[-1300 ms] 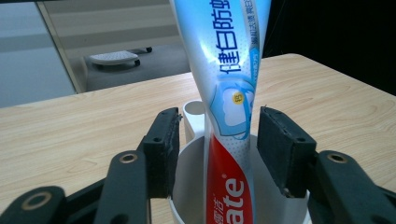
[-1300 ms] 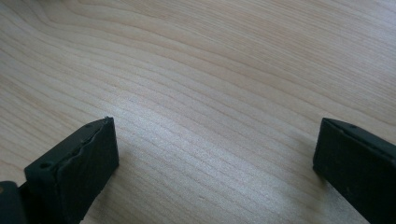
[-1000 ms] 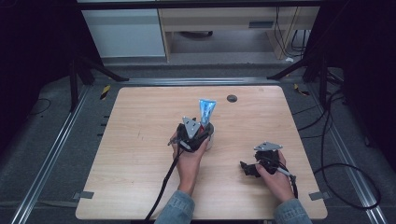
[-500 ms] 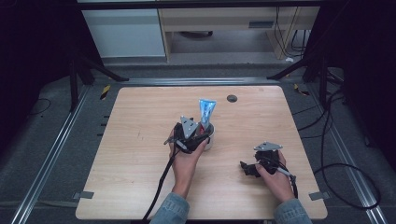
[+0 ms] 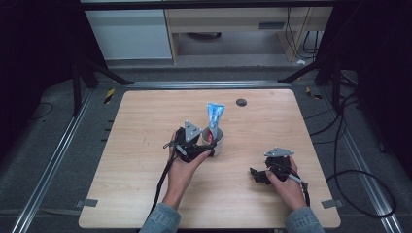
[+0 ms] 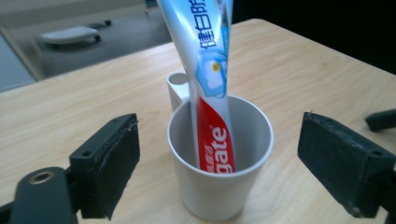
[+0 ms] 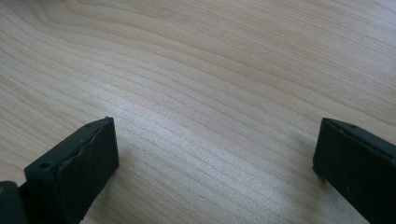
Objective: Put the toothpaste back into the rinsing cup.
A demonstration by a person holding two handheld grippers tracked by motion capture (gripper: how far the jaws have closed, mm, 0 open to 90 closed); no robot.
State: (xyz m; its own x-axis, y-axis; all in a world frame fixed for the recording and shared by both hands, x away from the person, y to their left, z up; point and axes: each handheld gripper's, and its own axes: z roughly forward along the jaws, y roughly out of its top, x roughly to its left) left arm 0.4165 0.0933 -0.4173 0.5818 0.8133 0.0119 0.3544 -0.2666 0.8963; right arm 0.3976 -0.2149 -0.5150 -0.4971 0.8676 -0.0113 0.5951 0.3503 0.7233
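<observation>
A white cup (image 5: 217,144) with a handle stands near the middle of the wooden table (image 5: 145,121). A red, white and blue toothpaste tube (image 5: 214,116) leans upright inside it. My left gripper (image 5: 204,145) sits just left of the cup. In the left gripper view the cup (image 6: 219,196) and tube (image 6: 211,93) stand between wide-apart pads (image 6: 112,163) that touch neither. Its jaws have just been opening. My right gripper (image 5: 260,175) rests low at the front right, open over bare wood (image 7: 215,158).
A small dark round disc (image 5: 241,102) lies near the table's far edge. Beyond the table stand white cabinets (image 5: 131,34), black stand legs and trailing cables. The right gripper's tip shows at the far right of the left gripper view (image 6: 380,119).
The left gripper has drawn back slightly to the left, away from the cup. The cup and tube stay where they were. The right hand has kept still.
</observation>
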